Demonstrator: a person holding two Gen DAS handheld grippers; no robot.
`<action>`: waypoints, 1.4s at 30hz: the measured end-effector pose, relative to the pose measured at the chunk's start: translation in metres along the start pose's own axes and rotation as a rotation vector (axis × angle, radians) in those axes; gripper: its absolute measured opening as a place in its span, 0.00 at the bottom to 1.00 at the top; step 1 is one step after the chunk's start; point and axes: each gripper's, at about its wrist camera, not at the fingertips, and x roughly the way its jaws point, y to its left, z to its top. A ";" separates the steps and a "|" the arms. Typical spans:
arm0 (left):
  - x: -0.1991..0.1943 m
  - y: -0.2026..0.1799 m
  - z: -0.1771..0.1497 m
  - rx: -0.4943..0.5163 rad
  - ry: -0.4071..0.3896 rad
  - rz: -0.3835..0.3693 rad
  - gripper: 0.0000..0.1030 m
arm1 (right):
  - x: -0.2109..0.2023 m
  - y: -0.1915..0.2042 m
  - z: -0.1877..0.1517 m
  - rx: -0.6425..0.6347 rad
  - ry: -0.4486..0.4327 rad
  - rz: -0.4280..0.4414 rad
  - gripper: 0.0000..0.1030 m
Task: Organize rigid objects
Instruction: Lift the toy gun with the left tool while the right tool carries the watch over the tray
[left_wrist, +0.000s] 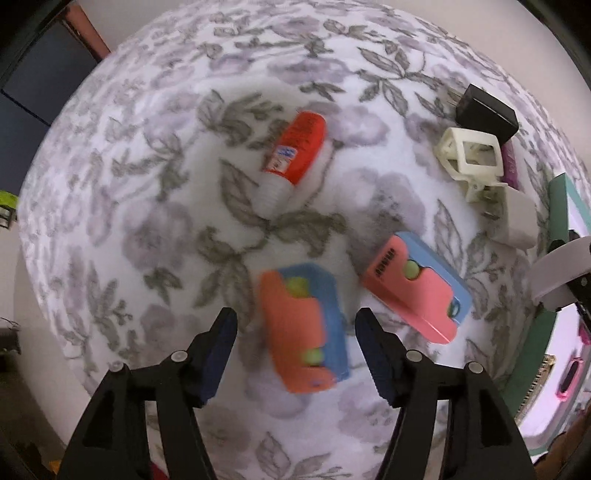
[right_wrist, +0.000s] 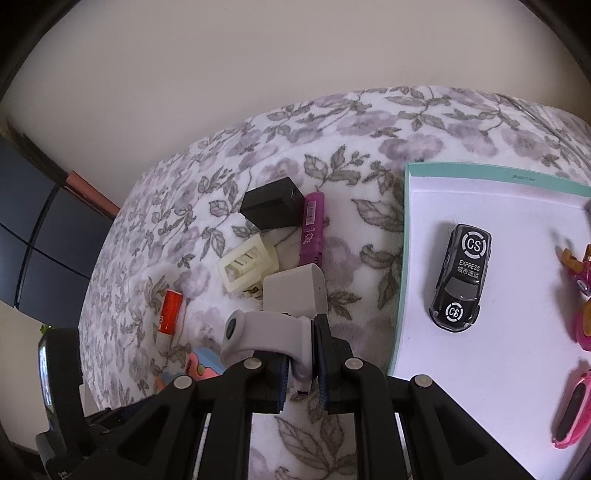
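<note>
Left wrist view: left tongs (left_wrist: 295, 325) spread wide, nothing between the fingers. A pink-and-blue toy (left_wrist: 304, 330) lies on the floral blanket (left_wrist: 147, 184) in the gap between them, motion-blurred; contact with either finger cannot be told. A second pink-and-blue toy (left_wrist: 417, 286) lies near it at 2 o'clock, sharp. An orange tube (left_wrist: 295, 155) with white cap lies at 12 o'clock, well apart from both toys.

At 2 o'clock in this view, a cluster: black adapter (left_wrist: 485, 112), cream plastic frame (left_wrist: 469, 158) touching it, white plug (left_wrist: 517, 221) just beside the frame, with its prongs showing here only. A sliver of a purple stick (left_wrist: 511, 164) shows behind the frame.

Right wrist view: right tongs (right_wrist: 301, 365) closed on a grey plastic bracket (right_wrist: 266, 332), which juts toward 10 o'clock from the fingers. Same cluster at 12 o'clock: black adapter (right_wrist: 273, 206), purple stick (right_wrist: 313, 229) shown full length here, cream plastic frame (right_wrist: 245, 267), white plug (right_wrist: 295, 291). Orange tube (right_wrist: 170, 314) at 9 o'clock.

Only this view shows the teal-rimmed tray (right_wrist: 402, 258) interior at 3 o'clock: a black toy car (right_wrist: 461, 277) marked "CS EXPRESS" lies on its white floor, pink toys (right_wrist: 581, 317) at the right edge, partly cropped. The left view catches only the tray's near corner.
</note>
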 end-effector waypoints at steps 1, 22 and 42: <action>-0.001 -0.002 0.001 0.006 -0.004 0.002 0.66 | 0.001 0.001 0.000 -0.001 0.002 0.000 0.13; -0.086 -0.014 0.008 0.044 -0.242 -0.170 0.39 | -0.042 0.006 0.013 -0.025 -0.095 0.009 0.13; -0.137 -0.152 -0.073 0.479 -0.353 -0.413 0.39 | -0.161 -0.077 0.003 0.181 -0.231 -0.211 0.13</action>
